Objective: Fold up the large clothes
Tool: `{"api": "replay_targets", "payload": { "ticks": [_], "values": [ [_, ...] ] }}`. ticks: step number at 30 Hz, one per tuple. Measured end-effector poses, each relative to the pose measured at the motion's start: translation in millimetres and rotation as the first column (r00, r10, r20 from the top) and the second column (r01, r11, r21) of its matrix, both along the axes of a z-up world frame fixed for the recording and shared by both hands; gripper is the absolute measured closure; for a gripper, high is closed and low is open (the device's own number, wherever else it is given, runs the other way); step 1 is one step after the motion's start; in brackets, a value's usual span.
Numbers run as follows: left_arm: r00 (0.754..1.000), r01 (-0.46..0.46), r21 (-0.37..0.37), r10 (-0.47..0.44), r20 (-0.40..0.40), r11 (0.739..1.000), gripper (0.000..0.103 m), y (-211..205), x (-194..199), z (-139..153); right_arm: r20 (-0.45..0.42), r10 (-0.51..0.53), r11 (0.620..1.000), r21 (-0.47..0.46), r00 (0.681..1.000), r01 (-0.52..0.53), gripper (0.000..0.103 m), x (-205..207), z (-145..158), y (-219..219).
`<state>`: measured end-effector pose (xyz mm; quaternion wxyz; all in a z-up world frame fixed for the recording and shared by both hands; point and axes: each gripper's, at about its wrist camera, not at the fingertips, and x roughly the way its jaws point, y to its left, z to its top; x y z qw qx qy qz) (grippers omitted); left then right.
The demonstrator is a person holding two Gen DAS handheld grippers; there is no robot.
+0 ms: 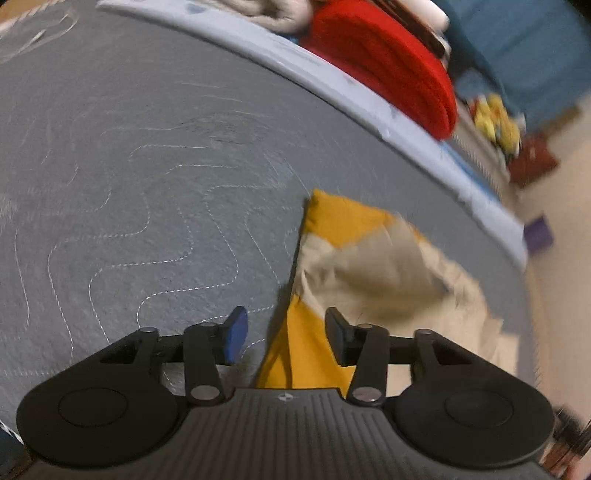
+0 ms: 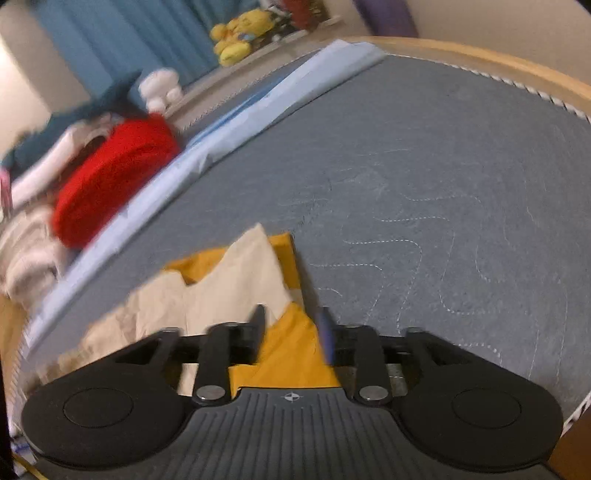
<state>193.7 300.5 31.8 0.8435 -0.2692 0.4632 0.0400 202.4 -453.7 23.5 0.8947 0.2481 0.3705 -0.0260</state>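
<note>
A grey quilted mattress is seen filling most of both wrist views, its stitched wavy lines left bare over a wide stretch. A yellow and cream garment is laid on it, near the side bordered by a pale blue folded sheet. In the left wrist view the garment's straight yellow edge runs from a yellow corner down toward the left gripper, whose jaws are held apart with yellow cloth seen in the gap; the pads are not pressed on it. A blue pad is shown on one finger, a black one on the other. To the side of that edge away from the sheet, only open grey surface is found.

In the right wrist view the same garment is seen with its yellow corner pointing away from the camera. The right gripper is likewise parted, with yellow cloth visible between the blurred fingers and no clamping seen. Bare mattress is spread out as far as the wooden bed frame at the far edge.

Beyond the blue sheet a red folded cloth is stacked among other pale laundry, and a yellow plush toy is set in front of a teal curtain.
</note>
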Motion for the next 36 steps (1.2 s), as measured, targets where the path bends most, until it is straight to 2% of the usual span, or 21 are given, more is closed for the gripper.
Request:
{"api": "replay_targets", "payload": {
  "ticks": [3, 7, 8, 11, 15, 17, 23, 27, 28, 31, 33, 34, 35, 36],
  "values": [
    [0.999, 0.033, 0.04, -0.032, -0.019, 0.999, 0.05, -14.4, 1.0, -8.7, -0.059, 0.042, 0.998, -0.033, 0.997, -0.044, 0.061, 8.4, -15.7, 12.4],
    [0.998, 0.059, 0.094, -0.059, -0.005, 0.994, 0.047, -34.3, 7.9, -17.9, -0.114, 0.086, 0.991, -0.094, 0.99, -0.097, 0.061, 17.2, -33.4, 26.7],
    [0.998, 0.067, 0.11, -0.067, -0.003, 0.992, 0.044, -39.8, 10.2, -21.7, -0.118, 0.097, 0.988, -0.107, 0.988, -0.109, 0.061, 20.1, -34.9, 27.9],
    [0.996, 0.086, 0.147, -0.082, -0.034, 0.985, 0.044, -49.4, 26.6, -31.9, -0.137, 0.102, 0.982, -0.141, 0.985, -0.121, 0.06, 24.6, -42.8, 31.1],
    [0.994, 0.107, 0.18, -0.103, -0.028, 0.978, 0.044, -62.5, 45.2, -38.4, -0.155, 0.086, 0.985, -0.135, 0.984, -0.107, 0.06, 32.6, -52.0, 29.5],
    [0.994, 0.11, 0.198, -0.107, -0.028, 0.974, 0.044, -67.6, 54.6, -41.6, -0.138, 0.095, 0.983, -0.144, 0.986, -0.115, 0.06, 39.5, -50.9, 32.9],
    [0.993, 0.115, 0.198, -0.117, 0.0, 0.973, 0.044, -74.5, 78.0, -45.6, -0.129, 0.116, 0.972, -0.19, 0.985, -0.139, 0.061, 63.0, -55.0, 40.3],
    [0.996, 0.088, 0.174, -0.09, 0.008, 0.981, 0.044, -70.1, 86.5, -47.5, -0.107, 0.124, 0.965, -0.217, 0.987, -0.145, 0.061, 73.0, -55.1, 41.7],
    [0.997, 0.078, 0.175, -0.082, 0.014, 0.982, 0.044, -68.8, 88.0, -47.2, -0.101, 0.123, 0.965, -0.221, 0.987, -0.143, 0.063, 75.6, -55.7, 42.6],
    [0.998, 0.056, 0.175, -0.063, 0.031, 0.983, 0.046, -65.7, 92.1, -46.0, -0.084, 0.131, 0.961, -0.235, 0.988, -0.148, 0.077, 80.3, -54.5, 46.4],
    [0.997, 0.066, 0.171, -0.073, 0.033, 0.983, 0.059, -66.1, 95.4, -46.6, -0.076, 0.143, 0.954, -0.254, 0.987, -0.157, 0.095, 83.5, -53.9, 50.0],
    [0.996, 0.079, 0.169, -0.085, 0.032, 0.983, 0.078, -67.3, 96.9, -47.3, -0.074, 0.147, 0.951, -0.264, 0.986, -0.162, 0.096, 84.0, -53.4, 51.9],
    [0.995, 0.09, 0.176, -0.097, 0.032, 0.98, 0.091, -69.2, 98.4, -47.4, -0.072, 0.152, 0.948, -0.271, 0.986, -0.165, 0.098, 83.9, -52.6, 53.9],
    [0.994, 0.095, 0.187, -0.103, 0.036, 0.978, 0.091, -70.6, 98.6, -46.7, -0.067, 0.157, 0.945, -0.279, 0.985, -0.17, 0.099, 84.3, -51.2, 55.0]
  ]
}}
